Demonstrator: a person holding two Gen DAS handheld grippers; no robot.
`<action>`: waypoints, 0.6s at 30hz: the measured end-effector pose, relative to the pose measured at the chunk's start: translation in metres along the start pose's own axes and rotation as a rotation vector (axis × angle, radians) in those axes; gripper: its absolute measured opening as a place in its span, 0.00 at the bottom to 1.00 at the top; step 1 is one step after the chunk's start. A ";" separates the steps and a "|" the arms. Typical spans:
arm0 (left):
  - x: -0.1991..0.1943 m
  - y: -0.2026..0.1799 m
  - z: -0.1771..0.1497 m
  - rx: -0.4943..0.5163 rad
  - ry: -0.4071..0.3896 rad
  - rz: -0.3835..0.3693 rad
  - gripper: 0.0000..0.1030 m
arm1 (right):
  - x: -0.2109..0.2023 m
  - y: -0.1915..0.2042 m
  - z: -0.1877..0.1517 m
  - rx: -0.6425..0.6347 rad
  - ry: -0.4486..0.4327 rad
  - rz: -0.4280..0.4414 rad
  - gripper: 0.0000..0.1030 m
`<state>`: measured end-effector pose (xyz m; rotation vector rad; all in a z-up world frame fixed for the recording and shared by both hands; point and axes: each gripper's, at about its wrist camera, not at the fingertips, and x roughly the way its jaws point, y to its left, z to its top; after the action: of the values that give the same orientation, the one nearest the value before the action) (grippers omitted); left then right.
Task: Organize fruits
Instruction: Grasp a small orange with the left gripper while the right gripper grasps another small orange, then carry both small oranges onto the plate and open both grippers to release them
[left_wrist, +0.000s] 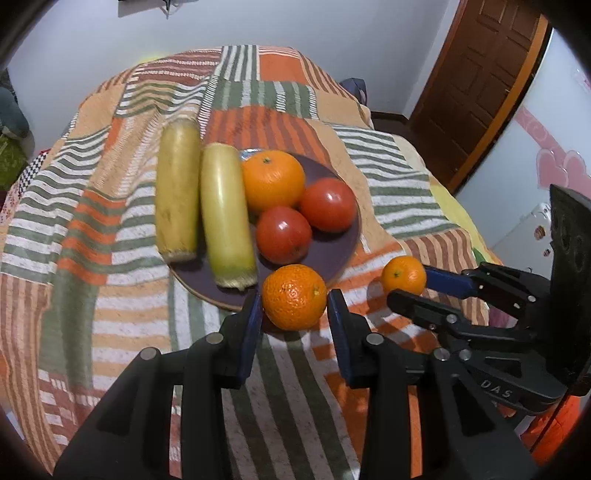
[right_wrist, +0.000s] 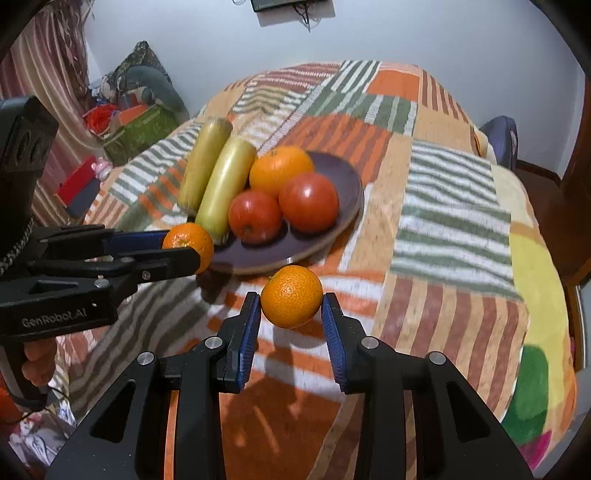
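A dark purple plate (left_wrist: 332, 254) (right_wrist: 332, 221) on the striped blanket holds two pale yellow-green gourds (left_wrist: 225, 218) (right_wrist: 225, 188), a large orange (left_wrist: 273, 181) (right_wrist: 279, 170) and two tomatoes (left_wrist: 284, 234) (right_wrist: 308, 201). My left gripper (left_wrist: 293, 301) is shut on a mandarin (left_wrist: 294, 297), held above the blanket at the plate's near rim; it also shows in the right wrist view (right_wrist: 188, 245). My right gripper (right_wrist: 291, 299) is shut on a second mandarin (right_wrist: 291, 296), just right of the plate; it also shows in the left wrist view (left_wrist: 403, 276).
The blanket (left_wrist: 110, 295) covers a bed or table that drops off at its edges. A wooden door (left_wrist: 480, 74) stands at the right. Boxes and clutter (right_wrist: 122, 122) lie on the floor at the left. A white wall is behind.
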<state>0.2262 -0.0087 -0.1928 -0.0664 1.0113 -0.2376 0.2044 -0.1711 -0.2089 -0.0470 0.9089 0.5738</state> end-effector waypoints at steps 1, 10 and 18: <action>0.001 0.001 0.002 -0.002 -0.001 0.003 0.35 | 0.001 0.000 0.004 0.000 -0.008 0.001 0.30; 0.020 0.007 0.008 -0.005 0.023 0.019 0.35 | 0.019 0.004 0.017 -0.013 -0.004 0.004 0.30; 0.031 0.011 0.008 -0.012 0.036 0.010 0.35 | 0.034 0.006 0.023 -0.017 0.017 0.016 0.30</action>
<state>0.2505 -0.0053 -0.2163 -0.0681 1.0490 -0.2237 0.2343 -0.1444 -0.2193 -0.0602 0.9210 0.5973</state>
